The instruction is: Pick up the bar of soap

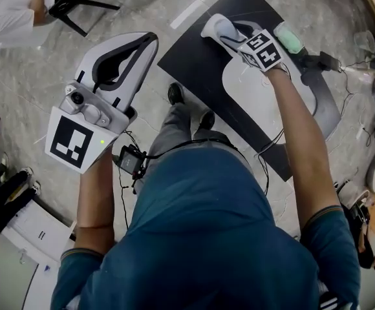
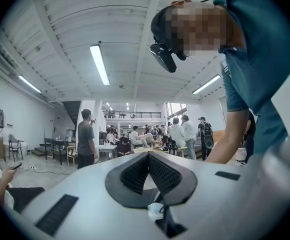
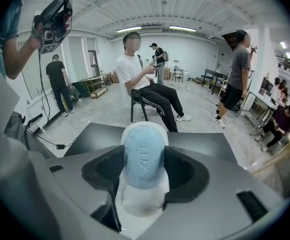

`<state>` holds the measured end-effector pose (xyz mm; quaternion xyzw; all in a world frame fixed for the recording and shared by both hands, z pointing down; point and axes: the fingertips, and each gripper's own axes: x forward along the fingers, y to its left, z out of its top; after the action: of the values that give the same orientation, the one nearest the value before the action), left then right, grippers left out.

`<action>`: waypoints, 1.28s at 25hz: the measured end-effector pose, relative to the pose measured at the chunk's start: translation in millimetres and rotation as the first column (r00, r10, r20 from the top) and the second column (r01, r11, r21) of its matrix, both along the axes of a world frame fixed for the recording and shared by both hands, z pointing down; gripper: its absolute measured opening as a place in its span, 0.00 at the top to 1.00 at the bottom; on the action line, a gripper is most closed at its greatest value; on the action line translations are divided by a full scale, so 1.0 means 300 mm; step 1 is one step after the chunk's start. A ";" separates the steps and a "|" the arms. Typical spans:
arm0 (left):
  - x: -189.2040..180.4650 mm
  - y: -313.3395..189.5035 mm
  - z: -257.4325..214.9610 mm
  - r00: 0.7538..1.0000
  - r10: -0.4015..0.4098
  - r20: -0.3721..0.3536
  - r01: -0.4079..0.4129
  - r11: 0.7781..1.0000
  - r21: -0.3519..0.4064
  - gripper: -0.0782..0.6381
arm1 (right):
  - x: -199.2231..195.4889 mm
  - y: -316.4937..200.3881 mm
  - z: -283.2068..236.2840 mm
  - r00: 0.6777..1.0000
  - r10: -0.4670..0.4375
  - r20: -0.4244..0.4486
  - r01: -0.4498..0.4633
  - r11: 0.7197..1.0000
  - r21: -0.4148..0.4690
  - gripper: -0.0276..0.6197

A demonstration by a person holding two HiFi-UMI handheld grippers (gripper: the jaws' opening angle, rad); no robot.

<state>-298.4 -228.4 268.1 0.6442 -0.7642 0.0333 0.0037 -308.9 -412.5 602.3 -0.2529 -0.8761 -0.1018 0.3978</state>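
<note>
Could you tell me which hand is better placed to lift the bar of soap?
Right: the right gripper has its jaws closed on both sides of the bar of soap. The left gripper is shut, empty and pointed away from it.

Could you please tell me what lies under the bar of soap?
A white dish shows beyond both ends of the bar of soap; its middle is covered, and whether they touch cannot be seen.

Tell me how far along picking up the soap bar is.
Done: the right gripper is clamped on the blue oval bar of soap. In hand: that grip, with the soap apparently resting on its white dish. Remaining: lifting it clear. The left gripper is shut and empty.
</note>
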 end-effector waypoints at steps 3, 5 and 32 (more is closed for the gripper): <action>0.002 0.005 -0.007 1.000 -0.004 -0.002 0.004 1.000 0.001 0.89 | -0.004 0.009 -0.024 1.000 0.001 0.012 -0.001 1.000 -0.005 0.55; 0.003 0.005 -0.010 1.000 -0.005 -0.002 0.005 1.000 0.001 0.89 | -0.008 0.013 -0.041 1.000 0.002 0.020 -0.002 1.000 -0.007 0.55; 0.027 -0.018 -0.053 1.000 0.004 0.006 -0.004 1.000 0.002 0.89 | -0.045 0.004 -0.317 0.988 0.014 0.151 -0.010 0.999 -0.033 0.55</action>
<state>-290.2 -234.0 252.1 0.6456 -0.7629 0.0346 0.0008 -322.5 -411.3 507.3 -0.2454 -0.9068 -0.1044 0.3265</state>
